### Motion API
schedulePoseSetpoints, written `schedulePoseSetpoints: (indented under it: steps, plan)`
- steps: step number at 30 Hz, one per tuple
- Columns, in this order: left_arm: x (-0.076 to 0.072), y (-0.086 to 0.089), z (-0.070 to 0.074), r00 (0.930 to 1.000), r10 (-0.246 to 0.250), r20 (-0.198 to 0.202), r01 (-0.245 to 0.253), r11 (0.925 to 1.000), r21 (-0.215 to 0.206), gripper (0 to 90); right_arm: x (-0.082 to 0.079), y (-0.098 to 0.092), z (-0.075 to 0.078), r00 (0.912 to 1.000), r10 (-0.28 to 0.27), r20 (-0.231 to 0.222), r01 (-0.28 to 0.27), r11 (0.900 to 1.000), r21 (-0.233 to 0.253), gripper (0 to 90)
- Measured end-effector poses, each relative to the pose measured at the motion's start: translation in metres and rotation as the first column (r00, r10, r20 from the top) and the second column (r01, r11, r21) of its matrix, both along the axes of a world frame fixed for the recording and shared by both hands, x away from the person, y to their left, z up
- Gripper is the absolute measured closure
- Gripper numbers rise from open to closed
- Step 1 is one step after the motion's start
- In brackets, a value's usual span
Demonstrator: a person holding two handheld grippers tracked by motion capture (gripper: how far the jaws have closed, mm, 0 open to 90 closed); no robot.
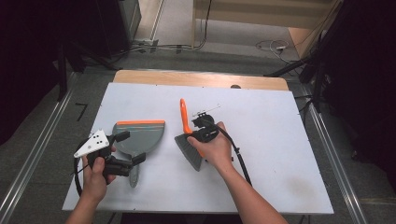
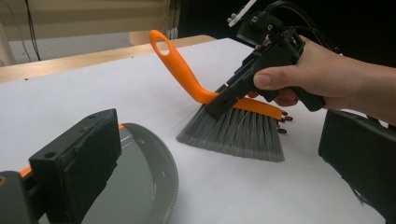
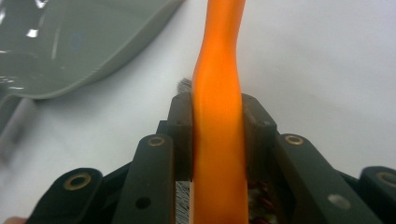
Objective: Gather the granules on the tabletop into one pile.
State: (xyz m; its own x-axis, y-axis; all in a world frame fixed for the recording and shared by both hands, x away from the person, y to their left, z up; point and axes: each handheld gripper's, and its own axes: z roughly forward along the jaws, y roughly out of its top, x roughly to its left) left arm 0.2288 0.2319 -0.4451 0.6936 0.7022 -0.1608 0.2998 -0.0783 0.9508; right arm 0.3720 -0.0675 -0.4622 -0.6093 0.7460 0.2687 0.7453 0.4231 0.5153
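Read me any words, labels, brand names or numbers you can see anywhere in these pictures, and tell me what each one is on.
None: no readable text, number or sign in any view.
Brush: plain orange handle and grey bristles, no print.
Dustpan: plain grey with an orange edge, no label.
Left claw and right claw: black parts with bolts and holes, no markings that can be read.
Table: bare white.

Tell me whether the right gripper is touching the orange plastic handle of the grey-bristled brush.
Touching. The right gripper view shows the right gripper with both black jaws pressed against the orange handle, no gap on either side.
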Motion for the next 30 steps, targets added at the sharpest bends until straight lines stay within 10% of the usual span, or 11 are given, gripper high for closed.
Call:
schedulePoseSetpoints:
  steps: [30]
  plan:
    - [0.0,-0.001,0.0,1.0,-0.001,-0.002,0.001,1.0,0.007,0.0,0.015,-0.07,0.0,0.9851,-0.17,0.024,0.171,0.985,-0.029,67.5]
